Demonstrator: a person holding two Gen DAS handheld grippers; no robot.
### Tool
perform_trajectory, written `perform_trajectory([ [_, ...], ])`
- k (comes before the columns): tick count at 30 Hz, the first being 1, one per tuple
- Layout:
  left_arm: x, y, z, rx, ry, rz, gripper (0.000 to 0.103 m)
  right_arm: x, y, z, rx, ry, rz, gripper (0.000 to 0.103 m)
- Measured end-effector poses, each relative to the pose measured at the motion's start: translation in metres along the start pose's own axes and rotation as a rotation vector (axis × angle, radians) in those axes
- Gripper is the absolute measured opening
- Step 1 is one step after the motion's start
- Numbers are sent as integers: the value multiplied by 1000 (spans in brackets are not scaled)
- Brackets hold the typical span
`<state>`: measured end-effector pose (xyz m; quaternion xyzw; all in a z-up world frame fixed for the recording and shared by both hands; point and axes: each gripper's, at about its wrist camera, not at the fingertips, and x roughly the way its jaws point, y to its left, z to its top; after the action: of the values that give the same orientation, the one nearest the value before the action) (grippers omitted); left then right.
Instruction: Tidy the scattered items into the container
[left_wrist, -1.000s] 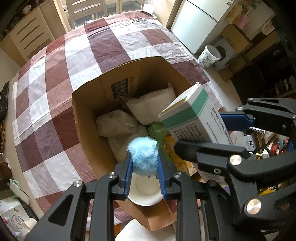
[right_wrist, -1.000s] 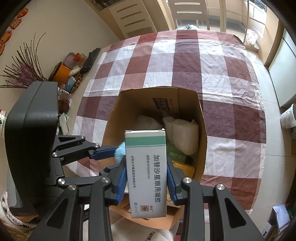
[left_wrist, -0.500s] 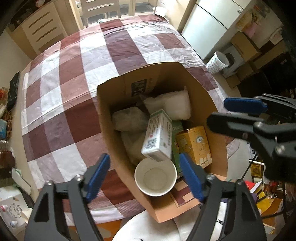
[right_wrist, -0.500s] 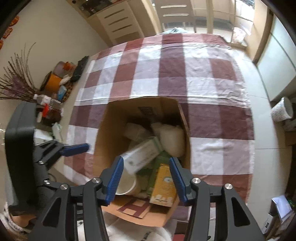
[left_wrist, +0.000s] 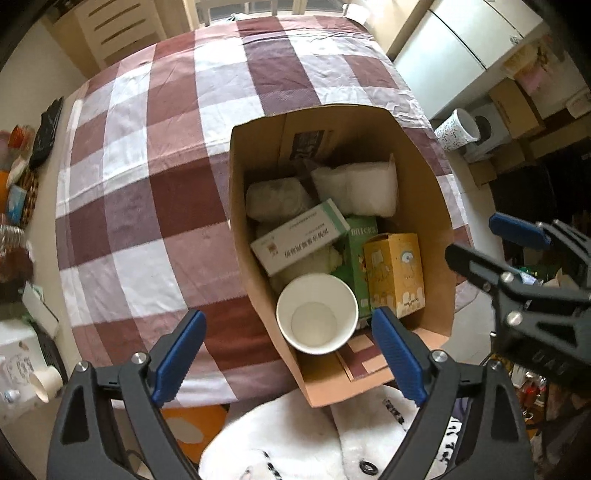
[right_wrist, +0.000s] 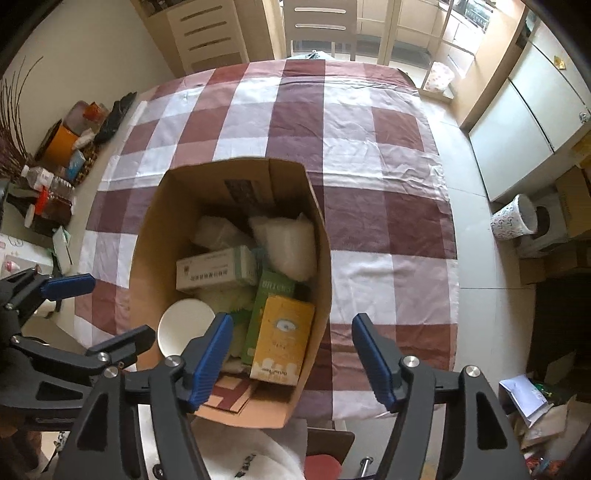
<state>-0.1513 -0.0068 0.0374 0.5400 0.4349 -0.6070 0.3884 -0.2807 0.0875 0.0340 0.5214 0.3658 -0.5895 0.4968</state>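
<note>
Sitting on the near edge of the checked tablecloth (left_wrist: 155, 206), the open cardboard box (left_wrist: 439, 206) is holding all the gathered items, and both grippers are hanging above it with nothing between their blue pads. The left gripper (left_wrist: 291, 354) is spreading its fingers wide, one pad (left_wrist: 177, 354) hovering over the cloth just outside the box's left wall and the other over the box's near right corner, so the white paper cup (left_wrist: 317, 318) is lying between them but well below, standing upright at the near end of the box. The right gripper (right_wrist: 291, 360) is likewise showing its fingers far apart, with the left pad (right_wrist: 208, 360) over the near part of the box beside the cup and the right pad over the cloth outside the box's right wall. Inside the box, the white-and-green medicine carton (left_wrist: 301, 236) is resting flat on its side behind the cup, lying on pale soft bundles. The yellow carton (right_wrist: 282, 338) is standing at the near right of the box, touching the green carton (right_wrist: 273, 291) beside it. Two white plastic packets (left_wrist: 356, 188) are filling the far end of the box. The right gripper (left_wrist: 517, 266) is appearing off the box's right side in the left wrist view.
</note>
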Motion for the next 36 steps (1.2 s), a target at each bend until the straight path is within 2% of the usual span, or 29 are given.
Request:
perform_trajectory([
  [5,-12,-1,-10,-47,-3,-41,92,-4,9,-11,-20,4,-83,70],
  [11,-27,-4,-18,-61,-35,-10,93,-12,14,-19,-31,-3,-114,71],
  [15,-29,-4,-20,-74,-41,-24,93,-13,13,-20,-21,1,-100,71],
  [24,-28,-7,-20,-66,-42,8,93,-6,11,-23,-13,18,-91,71],
  [29,-26,-4,-20,-79,-50,-13,93,-3,10,-24,-12,31,-80,71],
  [36,-26,-6,-20,-76,-69,40,93,2,11,-22,-21,41,-85,71],
])
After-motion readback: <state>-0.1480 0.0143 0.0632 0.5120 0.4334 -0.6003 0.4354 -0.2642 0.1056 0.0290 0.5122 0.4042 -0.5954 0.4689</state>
